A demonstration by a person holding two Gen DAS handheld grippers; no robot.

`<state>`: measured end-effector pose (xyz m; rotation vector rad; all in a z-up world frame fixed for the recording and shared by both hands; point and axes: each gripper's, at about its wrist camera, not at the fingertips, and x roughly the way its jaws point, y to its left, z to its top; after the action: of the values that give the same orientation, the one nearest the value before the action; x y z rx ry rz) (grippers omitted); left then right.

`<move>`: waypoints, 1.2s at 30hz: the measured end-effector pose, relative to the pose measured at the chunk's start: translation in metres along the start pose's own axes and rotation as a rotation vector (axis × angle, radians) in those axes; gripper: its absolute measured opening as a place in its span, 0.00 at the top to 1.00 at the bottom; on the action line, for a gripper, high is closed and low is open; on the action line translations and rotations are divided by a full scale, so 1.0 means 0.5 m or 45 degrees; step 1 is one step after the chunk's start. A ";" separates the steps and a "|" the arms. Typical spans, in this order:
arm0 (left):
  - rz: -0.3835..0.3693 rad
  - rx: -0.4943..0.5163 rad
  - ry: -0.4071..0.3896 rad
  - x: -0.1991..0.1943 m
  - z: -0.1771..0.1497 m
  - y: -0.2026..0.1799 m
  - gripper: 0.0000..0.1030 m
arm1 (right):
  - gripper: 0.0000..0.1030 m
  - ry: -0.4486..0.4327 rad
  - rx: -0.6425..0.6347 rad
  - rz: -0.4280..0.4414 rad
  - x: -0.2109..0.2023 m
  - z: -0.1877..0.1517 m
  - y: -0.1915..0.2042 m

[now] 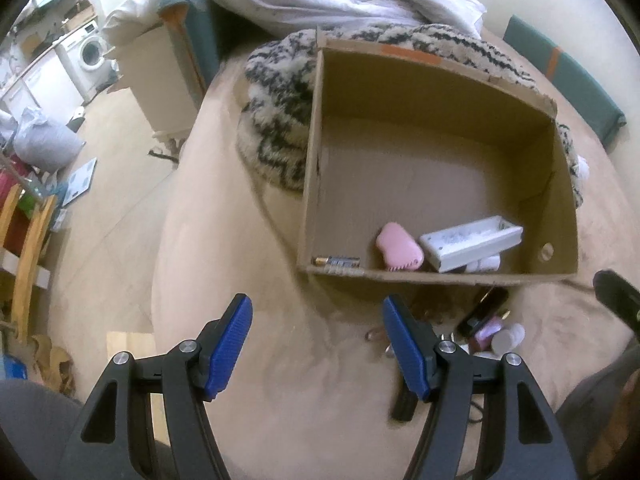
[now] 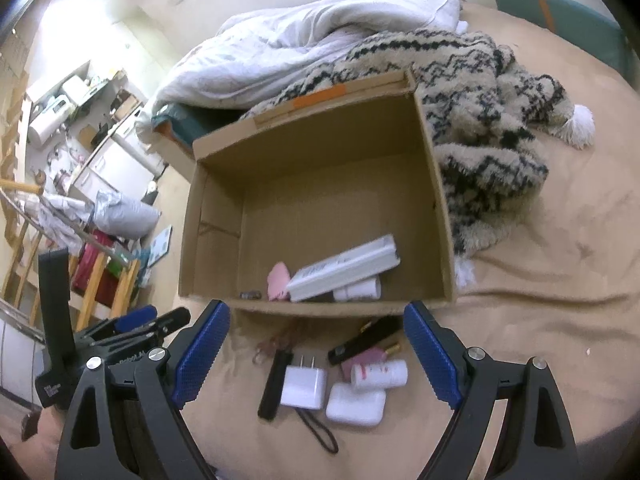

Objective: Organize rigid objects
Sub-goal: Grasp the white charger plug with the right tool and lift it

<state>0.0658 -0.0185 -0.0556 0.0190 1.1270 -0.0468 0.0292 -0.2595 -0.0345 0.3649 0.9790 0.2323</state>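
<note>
An open cardboard box (image 1: 316,152) (image 2: 440,208) sits on a tan bedspread. Inside lie a pink brush (image 1: 400,251) (image 2: 278,280), a long white case (image 1: 472,242) (image 2: 344,268), a battery (image 1: 338,263) (image 2: 250,294) and a small white bottle (image 2: 360,290). In front of the box, on the bed, lie a white plug adapter (image 2: 303,386), a white earbud case (image 2: 356,404), a white tube (image 2: 380,374) (image 1: 508,338), a black stick (image 2: 274,384) and a black lipstick case (image 2: 364,338) (image 1: 482,312). My left gripper (image 1: 318,346) is open over bare bedspread, left of the pile. My right gripper (image 2: 316,350) is open, wide, above the pile.
A zigzag shaggy blanket (image 2: 488,128) (image 1: 276,120) and a white duvet (image 2: 304,36) lie behind the box. Left of the bed are the floor, a washing machine (image 1: 90,50), wooden frames (image 1: 24,256) and clutter. The left gripper's body (image 2: 132,326) shows at the right wrist view's left edge.
</note>
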 end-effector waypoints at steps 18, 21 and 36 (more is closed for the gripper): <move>0.062 -0.163 0.070 0.032 0.015 0.043 0.37 | 0.39 0.477 0.128 0.198 0.168 -0.060 0.005; 0.049 -0.180 0.089 0.035 0.015 0.048 0.37 | 0.42 0.546 0.094 0.125 0.202 -0.073 0.016; 0.030 -0.180 0.125 0.044 0.011 0.044 0.37 | 0.55 0.630 -0.068 -0.016 0.259 -0.114 0.065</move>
<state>0.0811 0.0028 -0.0731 -0.0920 1.2257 0.0553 0.0504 -0.1729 -0.1489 0.2554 1.4583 0.3461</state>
